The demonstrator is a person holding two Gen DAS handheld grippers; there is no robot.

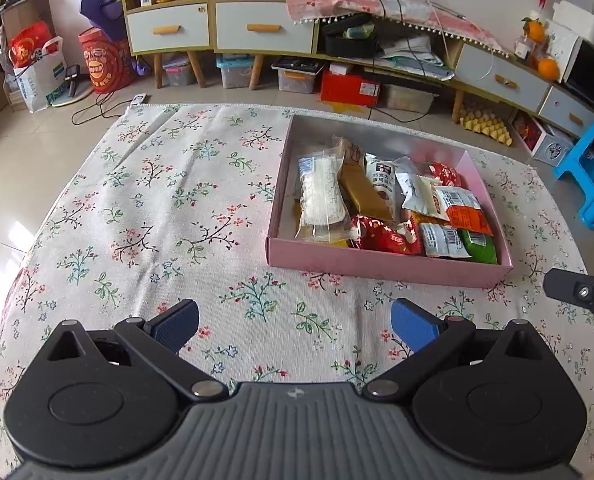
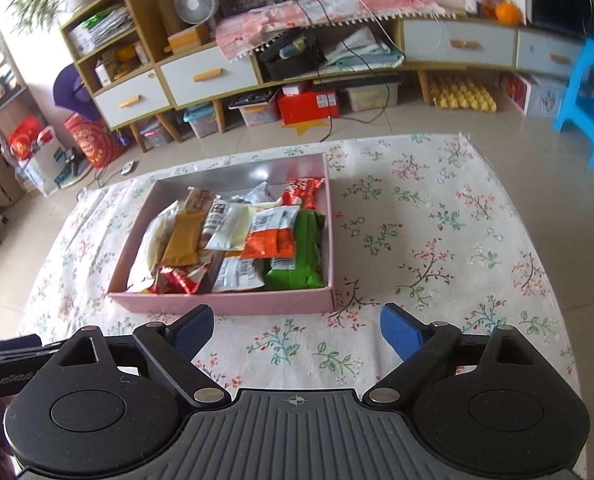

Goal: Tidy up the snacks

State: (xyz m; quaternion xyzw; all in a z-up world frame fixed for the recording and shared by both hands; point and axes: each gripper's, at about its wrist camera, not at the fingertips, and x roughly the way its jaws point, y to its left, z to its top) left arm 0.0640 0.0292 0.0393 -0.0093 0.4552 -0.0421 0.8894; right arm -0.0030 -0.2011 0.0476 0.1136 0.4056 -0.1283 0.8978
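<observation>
Pink box point(image 1: 377, 266) on flowered cloth point(image 1: 157, 200), snack packets point(image 1: 381, 204) piled inside, possibly ten or so, left gripper point(image 1: 295, 326) jaws wide and empty, right gripper point(image 2: 297, 330) likewise, both short of box.

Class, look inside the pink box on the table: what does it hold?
The pink box holds piled snack packets, among them a green one and an orange one. Whatever lies beneath the pile is covered.

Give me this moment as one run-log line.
left claw: open, empty | right claw: open, empty | snacks: all inside pink box | tablecloth: no loose snacks visible
</observation>
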